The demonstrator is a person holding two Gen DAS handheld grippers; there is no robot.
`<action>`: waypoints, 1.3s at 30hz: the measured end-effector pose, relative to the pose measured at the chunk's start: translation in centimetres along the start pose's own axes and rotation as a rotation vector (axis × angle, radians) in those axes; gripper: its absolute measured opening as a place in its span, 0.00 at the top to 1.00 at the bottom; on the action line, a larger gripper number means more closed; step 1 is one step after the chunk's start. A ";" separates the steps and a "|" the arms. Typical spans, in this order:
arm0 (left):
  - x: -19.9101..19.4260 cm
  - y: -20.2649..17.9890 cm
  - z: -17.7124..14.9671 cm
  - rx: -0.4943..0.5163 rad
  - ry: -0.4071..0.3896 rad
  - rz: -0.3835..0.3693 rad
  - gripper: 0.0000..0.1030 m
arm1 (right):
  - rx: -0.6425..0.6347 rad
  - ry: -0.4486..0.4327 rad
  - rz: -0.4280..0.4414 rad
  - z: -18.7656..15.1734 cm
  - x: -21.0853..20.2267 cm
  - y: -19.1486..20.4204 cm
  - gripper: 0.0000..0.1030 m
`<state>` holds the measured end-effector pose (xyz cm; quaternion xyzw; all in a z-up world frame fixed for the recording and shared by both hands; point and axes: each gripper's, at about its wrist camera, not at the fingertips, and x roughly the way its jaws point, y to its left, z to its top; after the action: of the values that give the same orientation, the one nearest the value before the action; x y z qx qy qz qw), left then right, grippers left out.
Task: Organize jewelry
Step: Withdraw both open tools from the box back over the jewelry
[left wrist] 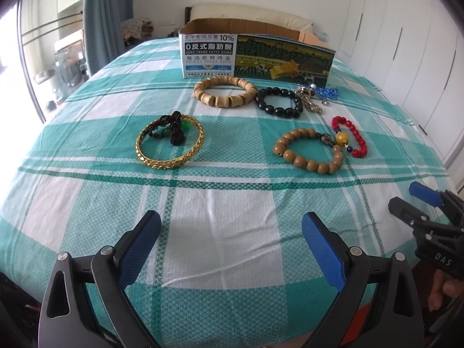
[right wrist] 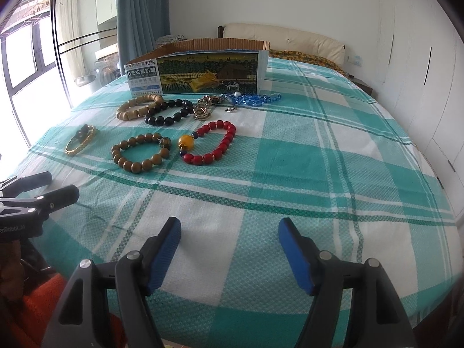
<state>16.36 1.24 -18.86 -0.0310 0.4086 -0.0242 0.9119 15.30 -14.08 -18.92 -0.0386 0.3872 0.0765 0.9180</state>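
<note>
**Jewelry laid out on a bed before an open carton, both grippers empty**

Wrist views of a bed covered with a green-and-white checked sheet. An open cardboard box, printed with a farm scene and Chinese and English text, stands upright toward the far side of the bed; its inside cannot be seen. All the jewelry lies on the sheet in front of it.

Nearest the box: a wooden bracelet of light cylinder beads, a black bead bracelet just beside it, a metal chain piece touching or just beside the black beads, and a string of blue beads lying just before the box's right end.

Closer to the cameras: a gold bangle with a dark cord bracelet carrying green beads resting across and inside its ring; a brown round-bead bracelet; and a red bead bracelet with a large amber bead, touching or just beside the brown one. The gold bangle lies well apart from the brown bracelet, to its left.

The left gripper hangs over bare sheet near the bed's edge, its blue-padded jaws apart with nothing between them. The right gripper is likewise over bare sheet, jaws apart and empty. Each gripper shows at the margin of the other's view, and part of a hand is visible below the right gripper. No piece of jewelry is touched.
</note>
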 end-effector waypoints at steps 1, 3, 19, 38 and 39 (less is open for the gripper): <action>0.1 -0.1 0.0 0.005 0.002 0.001 0.04 | 0.001 0.000 0.000 0.0 0.0 0.0 0.29; 0.2 -0.4 -0.1 0.026 0.009 0.015 0.02 | 0.005 -0.002 0.003 0.0 0.0 -0.1 0.26; 0.5 -0.7 -0.4 0.048 0.019 0.043 0.00 | -0.008 -0.015 -0.001 -0.3 0.2 0.4 0.13; 0.6 -0.7 -0.4 0.069 0.017 0.032 0.00 | -0.006 -0.025 -0.006 -0.3 0.2 0.4 0.12; 0.5 -0.7 -0.4 0.070 0.016 0.031 0.00 | -0.005 -0.026 -0.007 -0.3 0.2 0.4 0.12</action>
<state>16.40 0.50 -19.47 0.0074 0.4151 -0.0247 0.9094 15.14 -13.69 -19.31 -0.0413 0.3751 0.0750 0.9230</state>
